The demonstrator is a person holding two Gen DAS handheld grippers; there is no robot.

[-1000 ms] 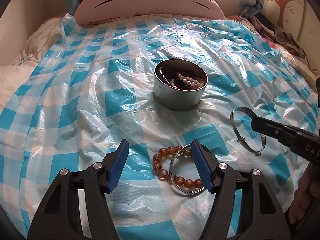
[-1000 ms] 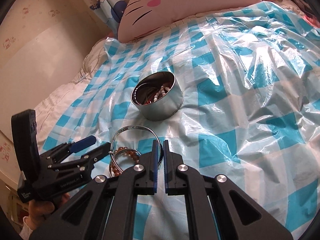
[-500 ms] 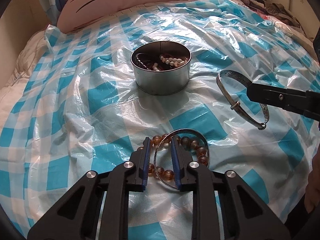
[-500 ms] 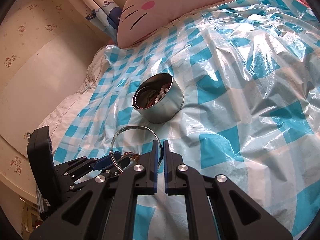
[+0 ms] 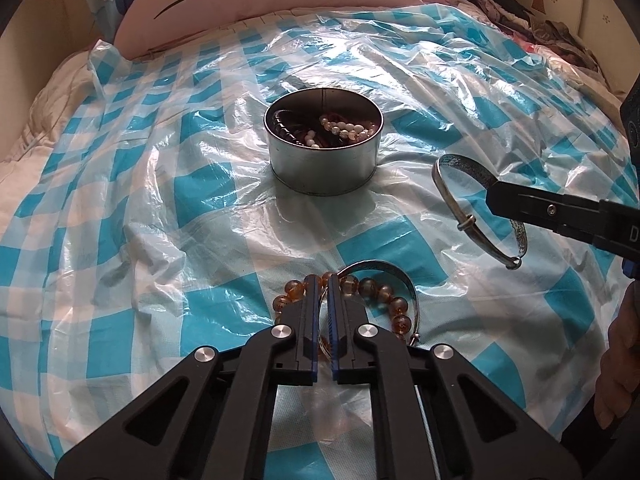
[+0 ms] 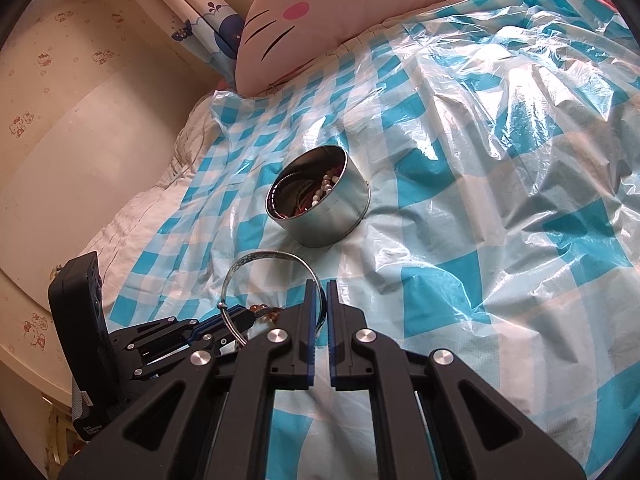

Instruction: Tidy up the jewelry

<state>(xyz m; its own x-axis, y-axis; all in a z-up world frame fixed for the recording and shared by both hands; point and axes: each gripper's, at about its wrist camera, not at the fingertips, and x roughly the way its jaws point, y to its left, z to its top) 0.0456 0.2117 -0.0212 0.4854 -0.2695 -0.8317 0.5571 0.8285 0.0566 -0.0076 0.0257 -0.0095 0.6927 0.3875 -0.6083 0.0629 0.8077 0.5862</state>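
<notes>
Pinching down with my left gripper (image 5: 323, 292), I've got its jaws nearly together on a silver bangle (image 5: 384, 276) that lies tangled with an amber bead bracelet (image 5: 384, 296) on the checked plastic sheet (image 5: 160, 208), just in front of the tin (image 5: 322, 160). Hard to say if the beads are caught too. My right gripper (image 6: 321, 300) is clamped tight on a second bangle (image 6: 272, 258), held just right of the tin, which already holds pearls (image 5: 348, 130).
</notes>
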